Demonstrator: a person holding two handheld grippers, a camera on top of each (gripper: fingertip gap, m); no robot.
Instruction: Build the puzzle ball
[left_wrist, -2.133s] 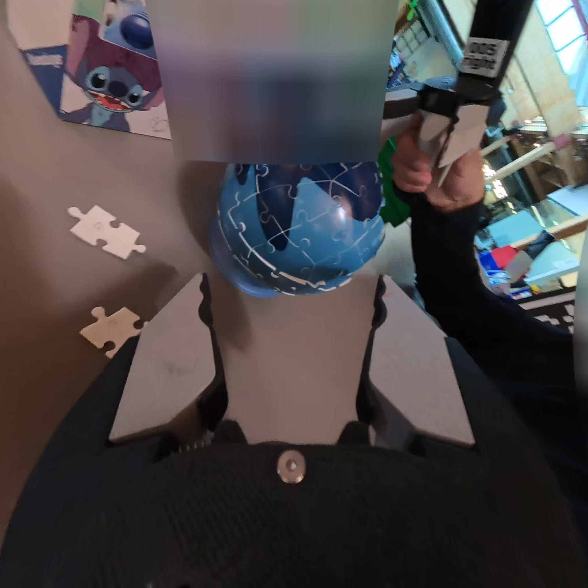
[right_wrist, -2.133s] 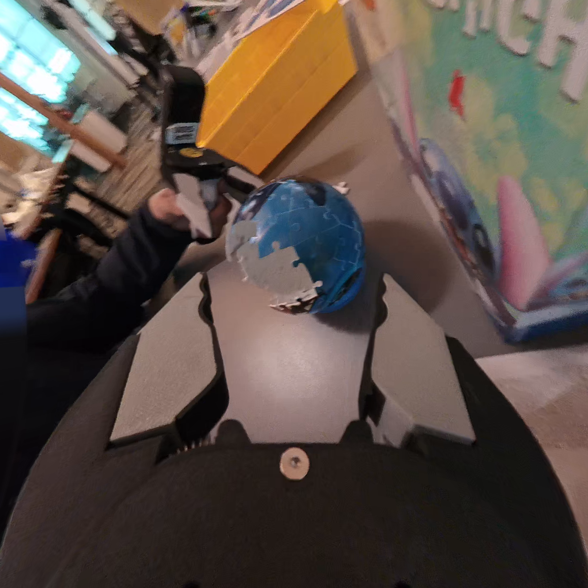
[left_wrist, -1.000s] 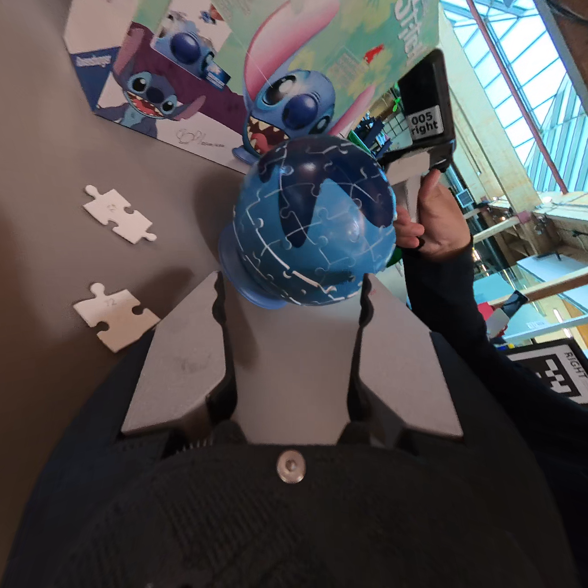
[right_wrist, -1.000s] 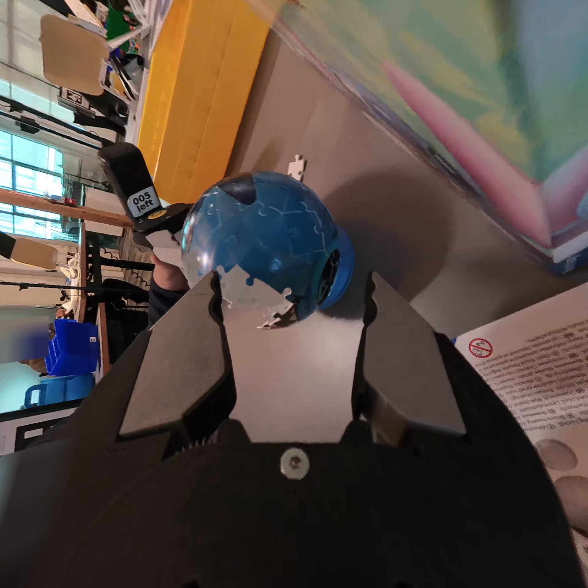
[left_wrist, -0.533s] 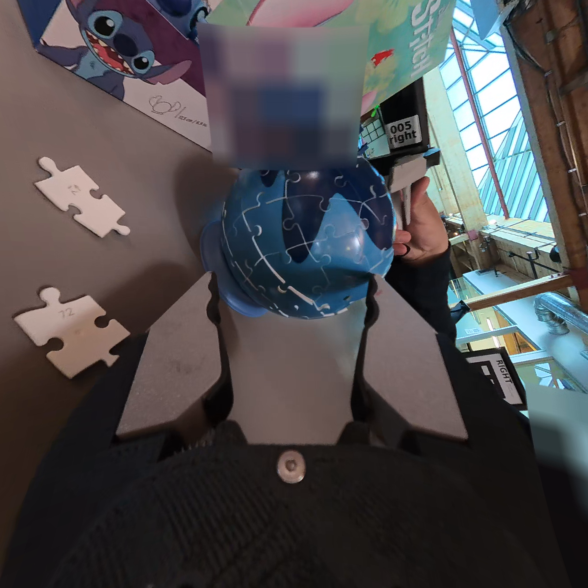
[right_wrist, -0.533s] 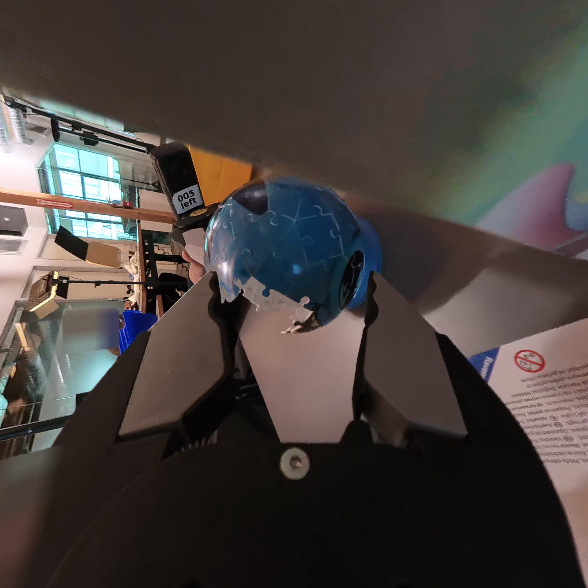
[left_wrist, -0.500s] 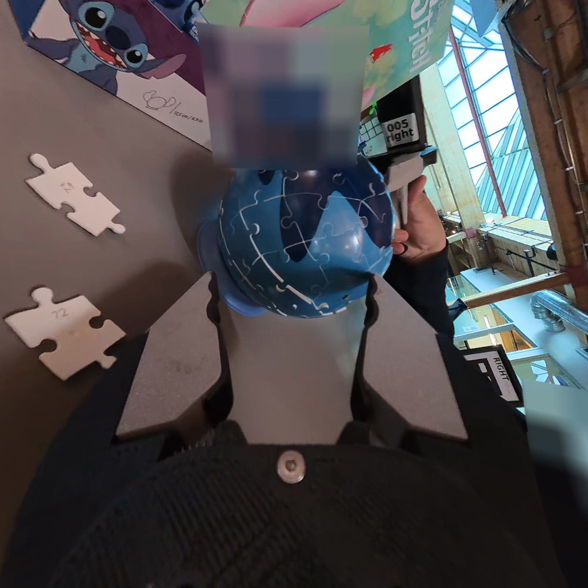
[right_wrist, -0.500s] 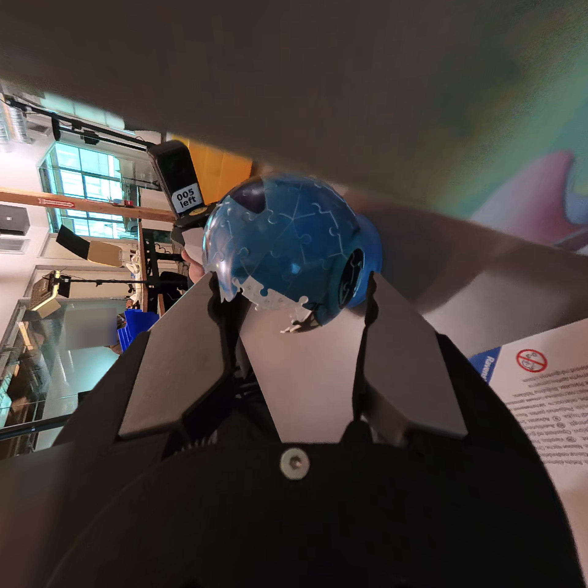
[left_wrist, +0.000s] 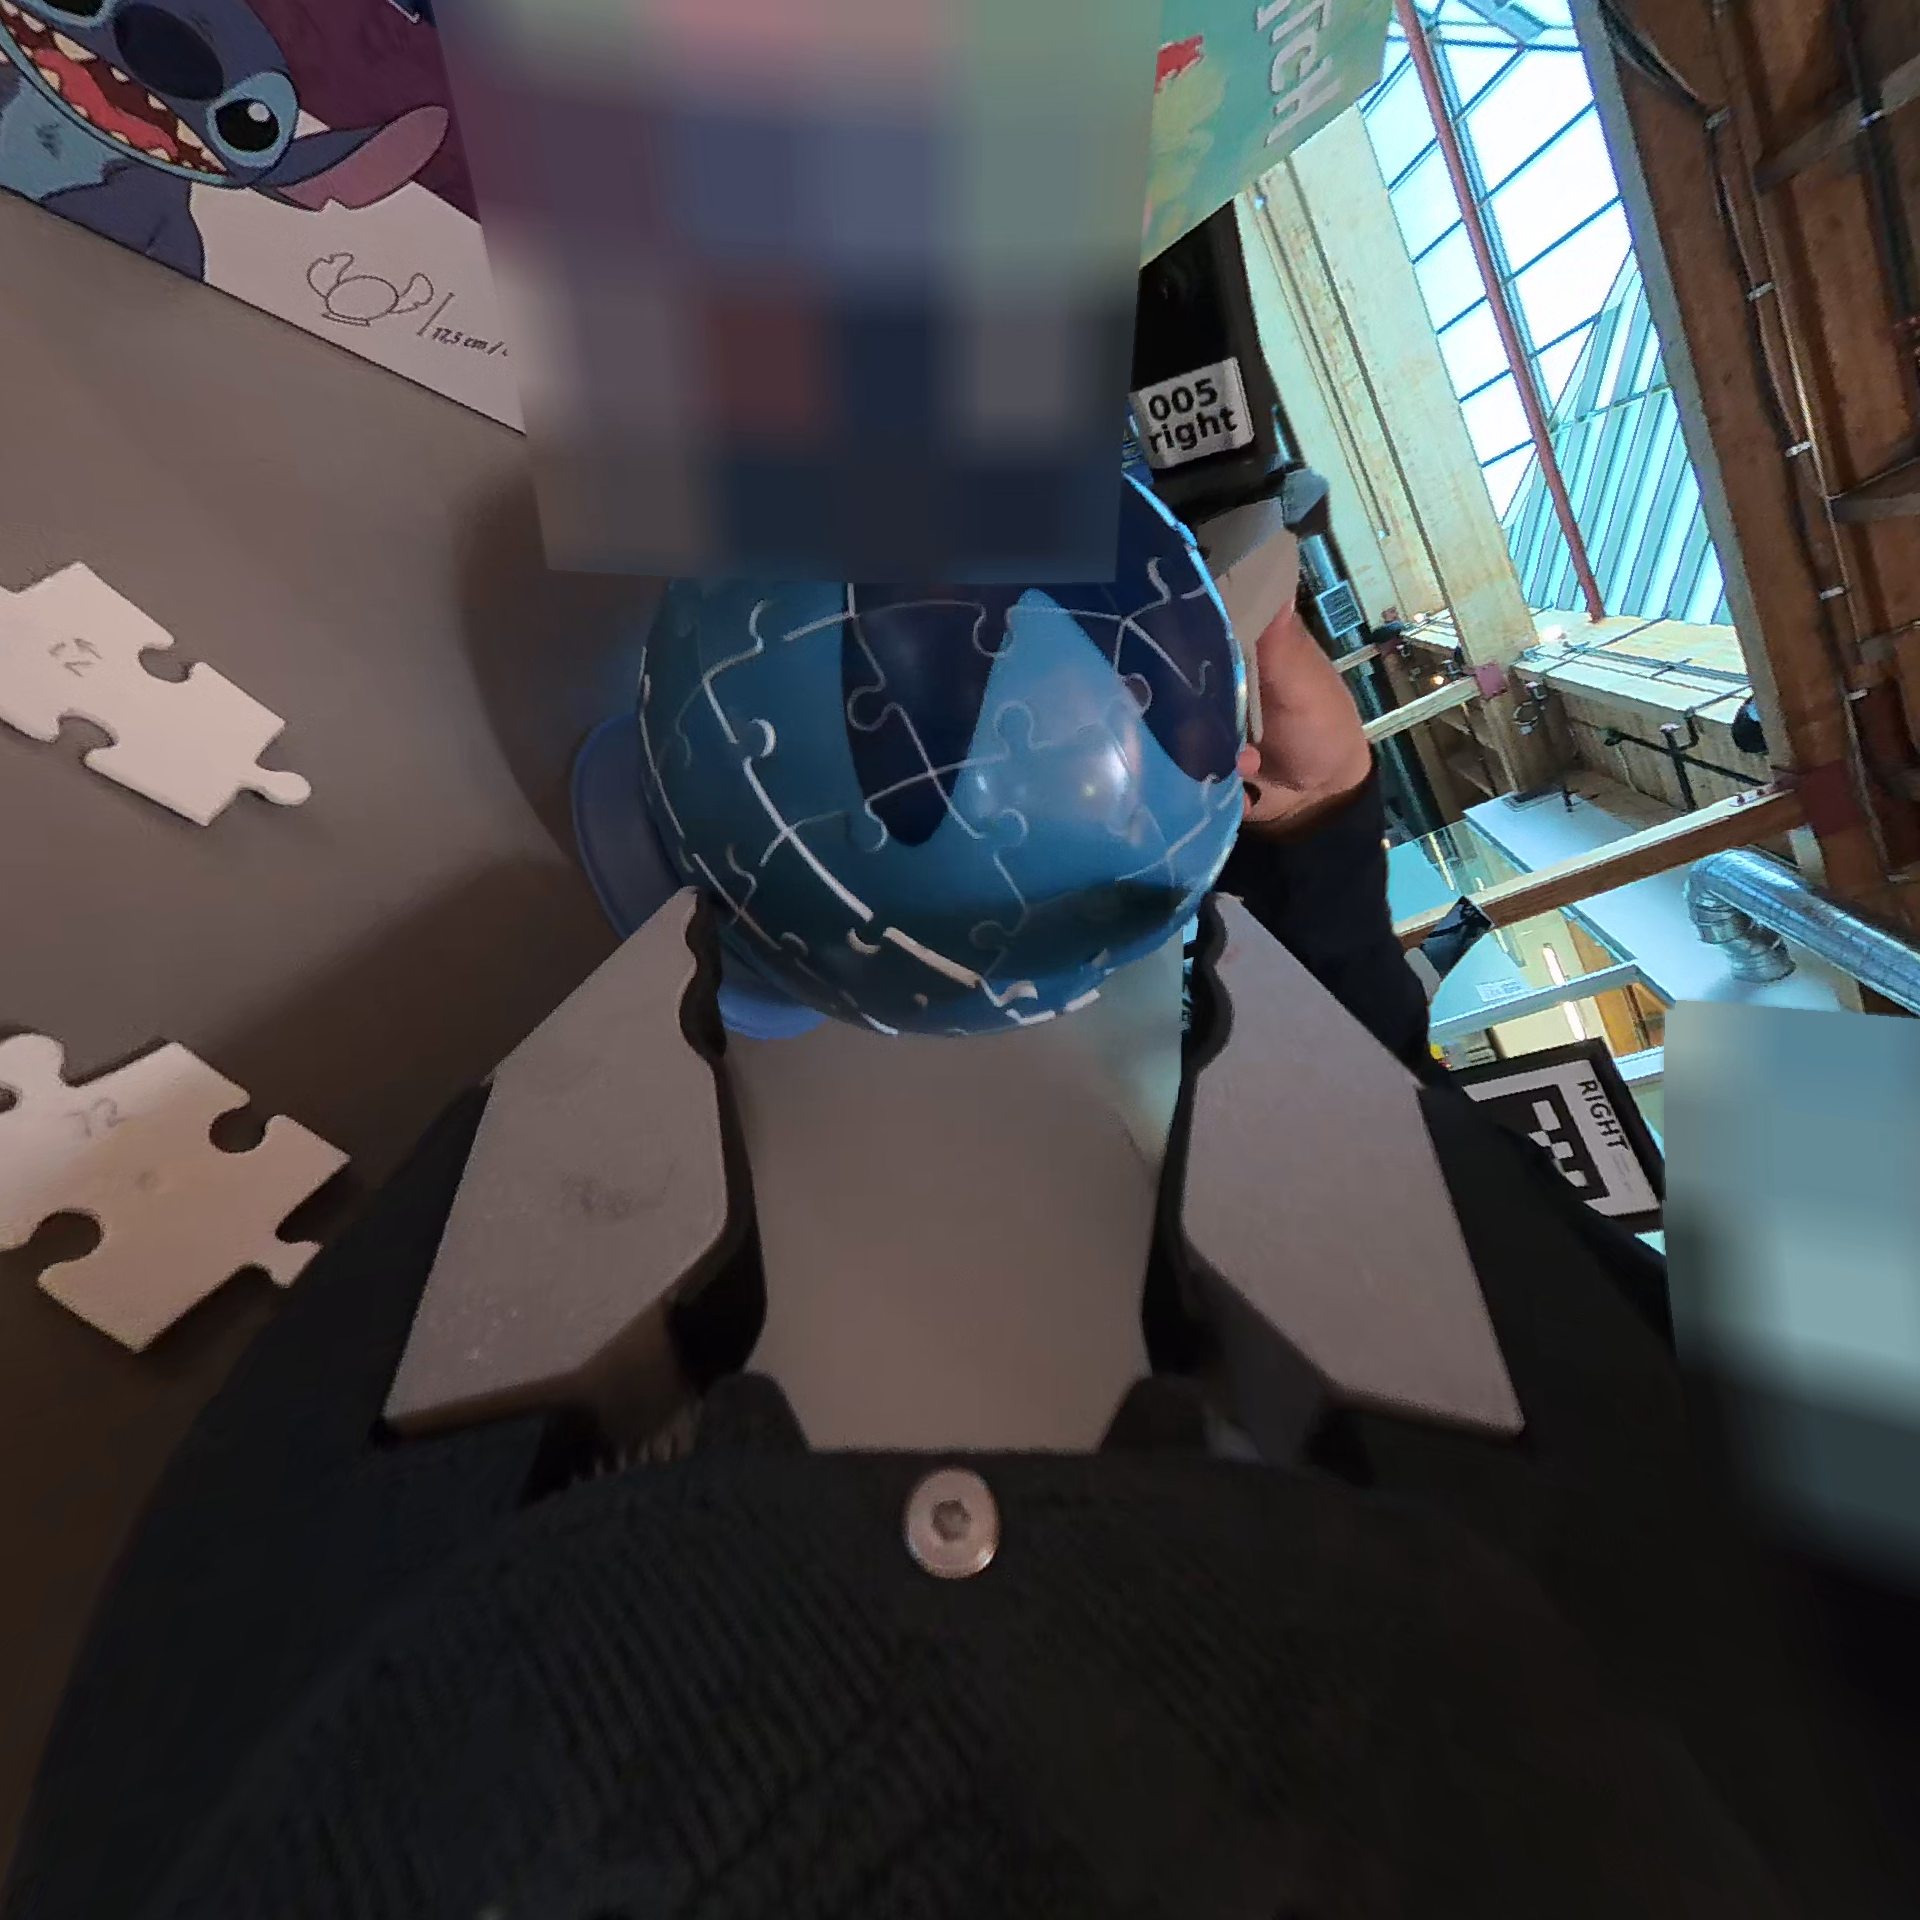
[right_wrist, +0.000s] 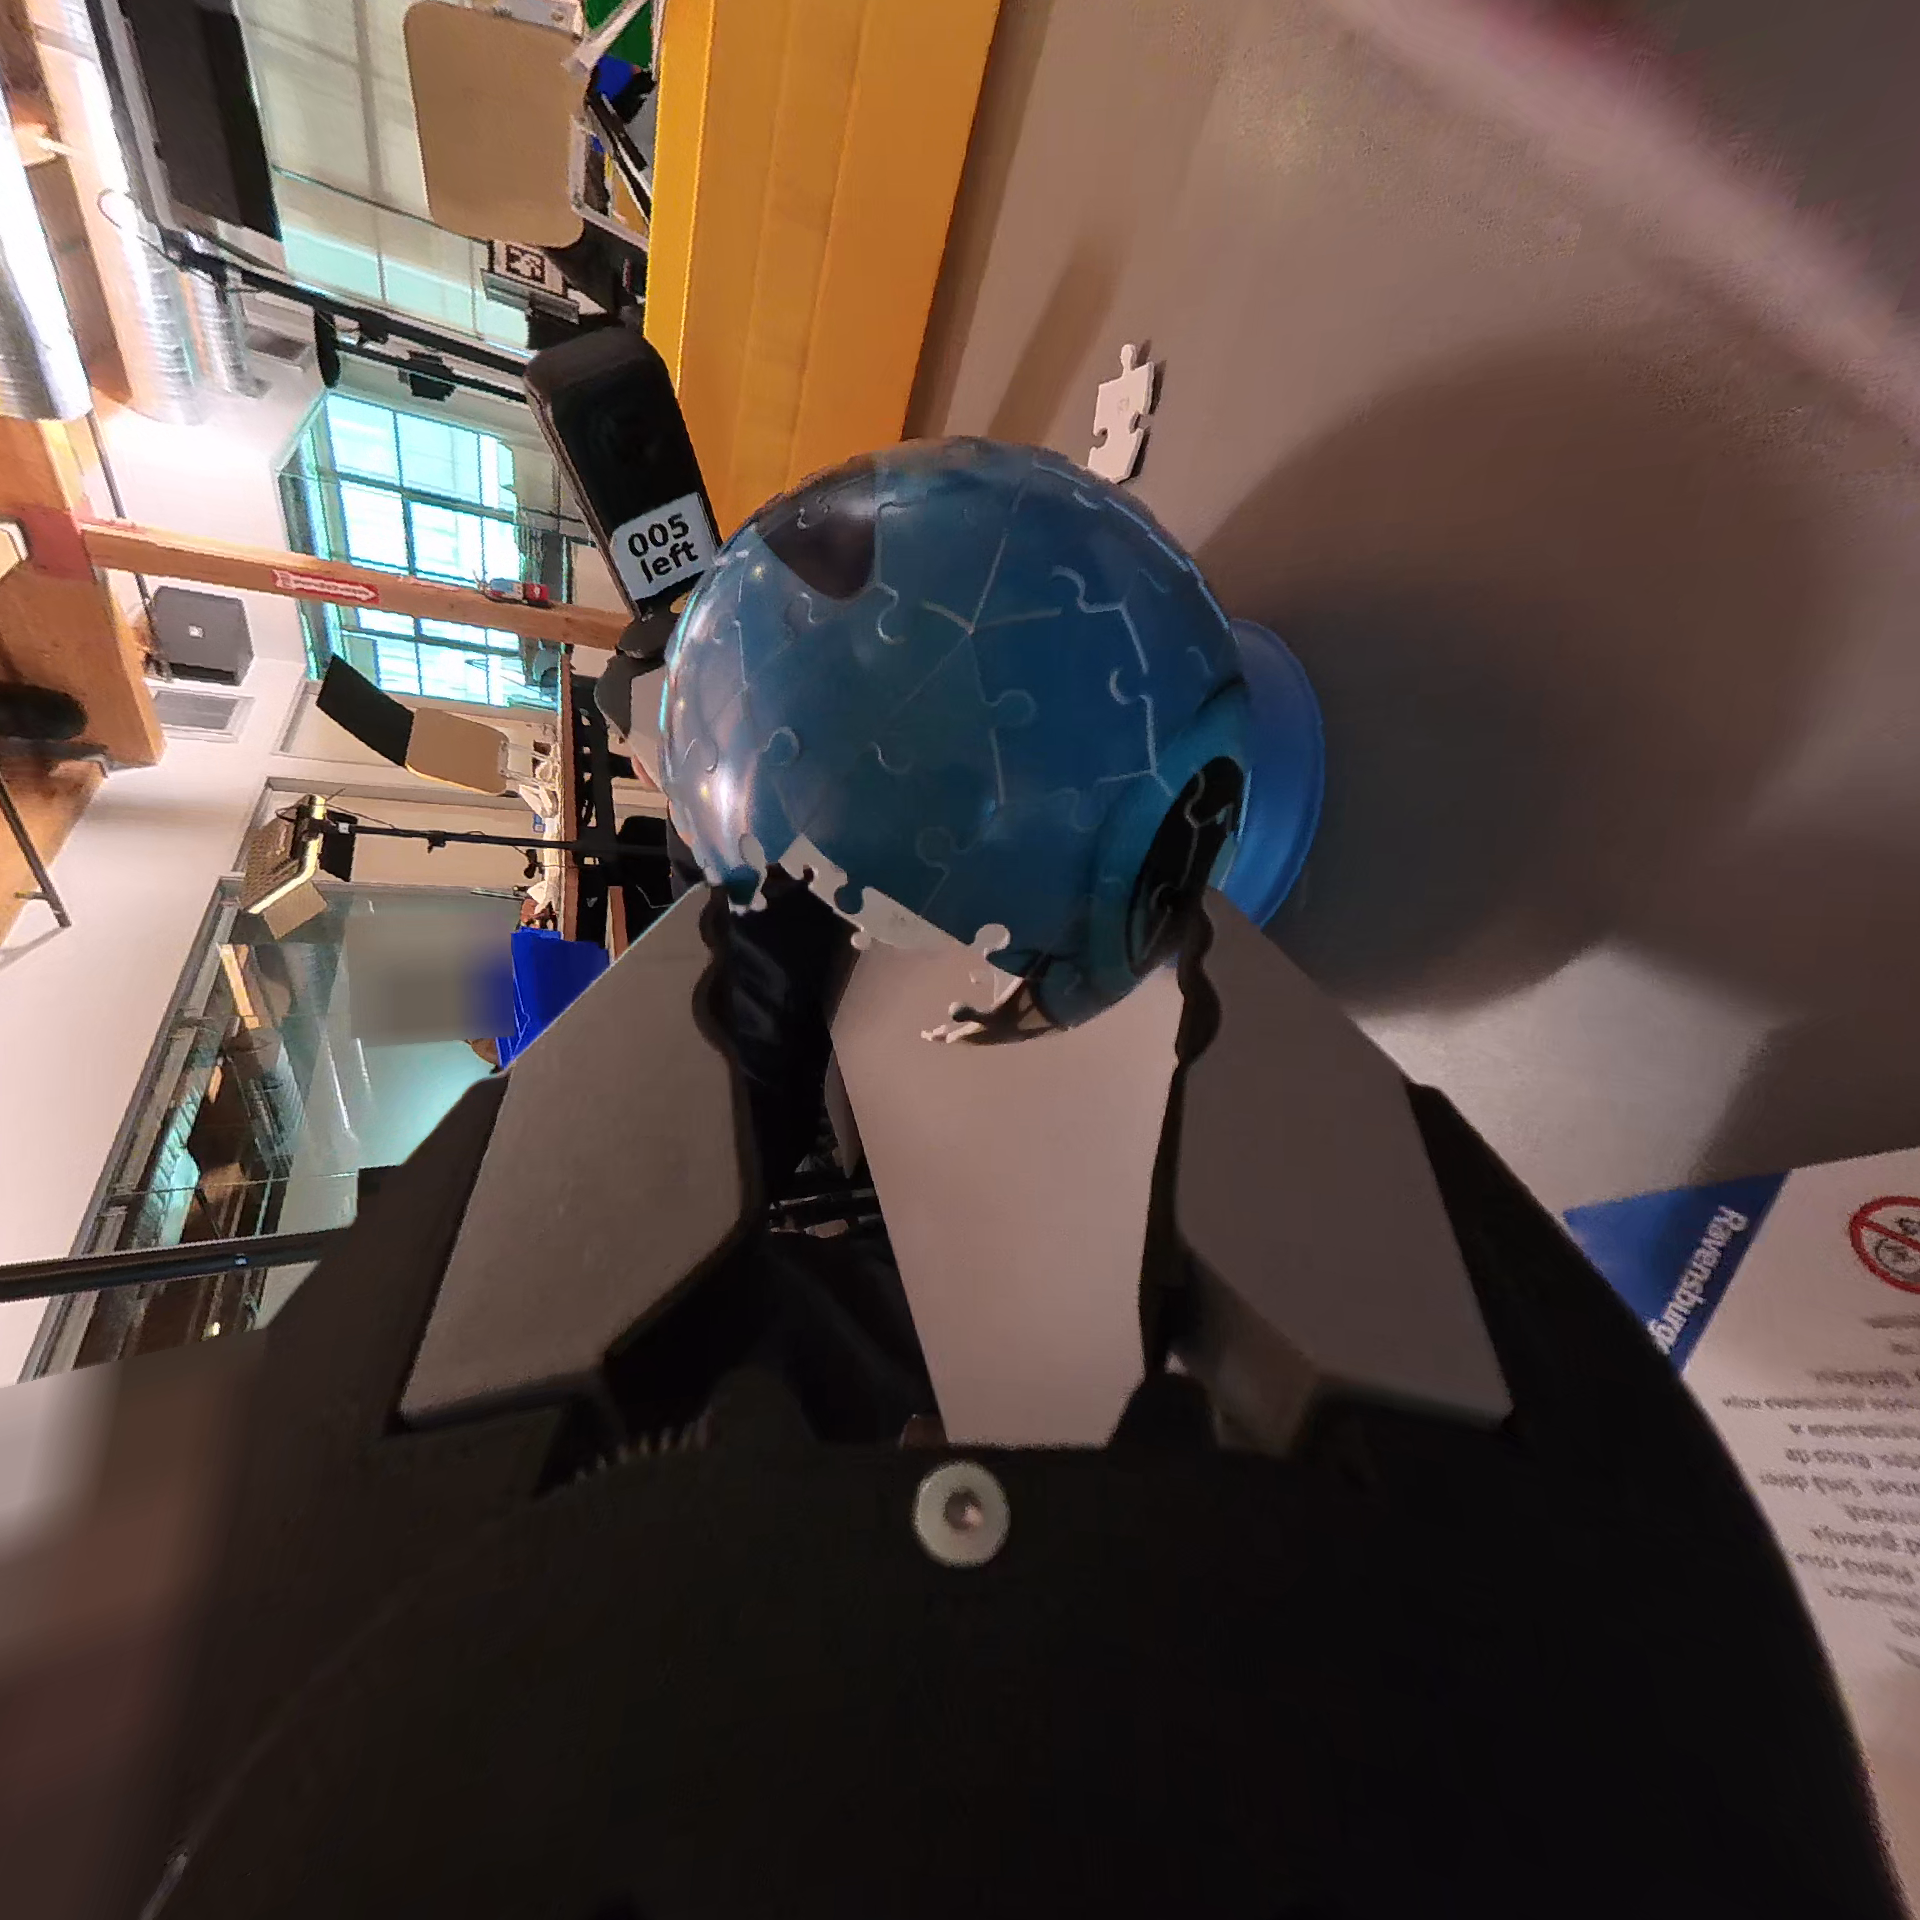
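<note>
Left gripper (left_wrist: 951, 935) has its jaws spread wide, and the blue puzzle ball (left_wrist: 940, 810) sits right at the fingertips, bulging between them; whether the pads actually press it I cannot tell. Right gripper (right_wrist: 951, 935) is spread just as wide on the opposite side, the ball (right_wrist: 966, 727) again at its tips, with contact equally unclear. The ball rests on a blue ring stand (left_wrist: 613, 810), peeking out at nine o'clock of the ball in the left view and at three o'clock (right_wrist: 1283, 769) in the right. Only the right view shows the unfinished patch: a jagged white edge of pieces (right_wrist: 894, 914) at six o'clock of the ball, plus a dark round marking near the stand. Only the left view shows two loose white pieces (left_wrist: 145, 696) (left_wrist: 156, 1184) on the grey table (left_wrist: 312, 520) out at nine o'clock, and the puzzle box (left_wrist: 239, 135) at eleven. The right view adds one stray piece (right_wrist: 1124, 426) at twelve, a yellow box (right_wrist: 821, 229) beyond, and a printed sheet (right_wrist: 1829, 1455) at four.
</note>
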